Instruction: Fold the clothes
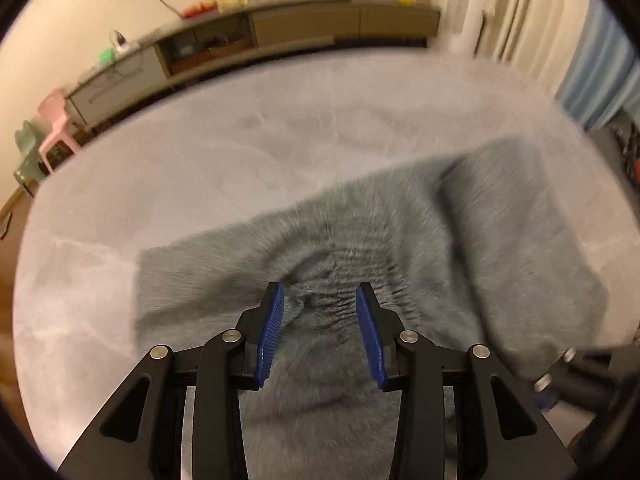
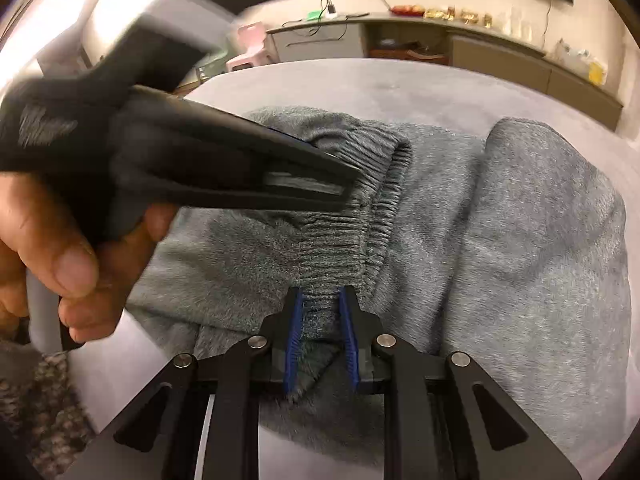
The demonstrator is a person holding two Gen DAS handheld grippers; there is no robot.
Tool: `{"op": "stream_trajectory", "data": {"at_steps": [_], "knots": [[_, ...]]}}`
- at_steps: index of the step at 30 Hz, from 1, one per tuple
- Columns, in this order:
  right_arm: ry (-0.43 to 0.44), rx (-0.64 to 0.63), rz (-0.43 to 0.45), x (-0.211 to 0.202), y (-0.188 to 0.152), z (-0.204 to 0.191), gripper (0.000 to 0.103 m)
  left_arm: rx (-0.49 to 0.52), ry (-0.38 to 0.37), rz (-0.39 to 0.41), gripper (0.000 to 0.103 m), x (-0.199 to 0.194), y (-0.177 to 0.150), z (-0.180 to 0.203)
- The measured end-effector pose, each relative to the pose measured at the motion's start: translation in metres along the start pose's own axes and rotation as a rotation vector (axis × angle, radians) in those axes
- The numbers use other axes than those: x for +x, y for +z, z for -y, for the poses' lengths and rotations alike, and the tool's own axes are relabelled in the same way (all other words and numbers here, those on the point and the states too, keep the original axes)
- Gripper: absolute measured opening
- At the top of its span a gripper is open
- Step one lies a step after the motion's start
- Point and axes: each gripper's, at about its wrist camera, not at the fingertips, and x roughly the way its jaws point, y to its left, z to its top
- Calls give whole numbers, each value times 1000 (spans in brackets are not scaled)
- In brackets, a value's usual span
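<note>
Your right gripper [image 2: 320, 300] is clamped on the ribbed waistband of the grey fleece garment [image 2: 500, 232] lying on the pale table [image 2: 360, 84]; your left gripper [image 1: 320, 300] hangs apart above it, so next grip the band and fold

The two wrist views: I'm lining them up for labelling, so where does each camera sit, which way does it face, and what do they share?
Left wrist: on the left gripper, looking down along its open blue fingers at the grey garment on the grey surface; no hand shows.
Right wrist: on the right gripper, shut on the garment's ribbed waistband; the left hand shows.
Shared: garment, surface, cabinet, pink stool.
</note>
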Motion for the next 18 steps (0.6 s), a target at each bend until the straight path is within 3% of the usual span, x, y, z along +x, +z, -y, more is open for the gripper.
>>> {"op": "stream_trajectory", "data": {"at_steps": [1,3,5,7,8,10,12,15,18], "knots": [[18,21,33,-14,-4,10,25,-2,-21,20,40,-12,-2,0],[22,48,91,-39,-10,30,40,17,-69,35,40,-25,-9,5],[-62,80,151,-78,-16,39,56,61,-122,21,40,-27,-17,18],[-132,171,177,-109,-2,73,66,111,-153,-62,40,-2,-28,37],[-166,240,176,-115,-4,98,68,146,-133,-116,40,15,-34,47],[-187,341,152,-120,-10,130,70,264,-32,-97,46,27,-43,69],[-182,435,118,-120,-20,160,73,273,6,-123,44,21,-38,77],[-149,503,69,-113,-29,166,73,219,-47,-73,44,-7,-23,75],[-138,524,38,-111,-35,169,73,137,-101,-9,54,-38,0,77]]}}
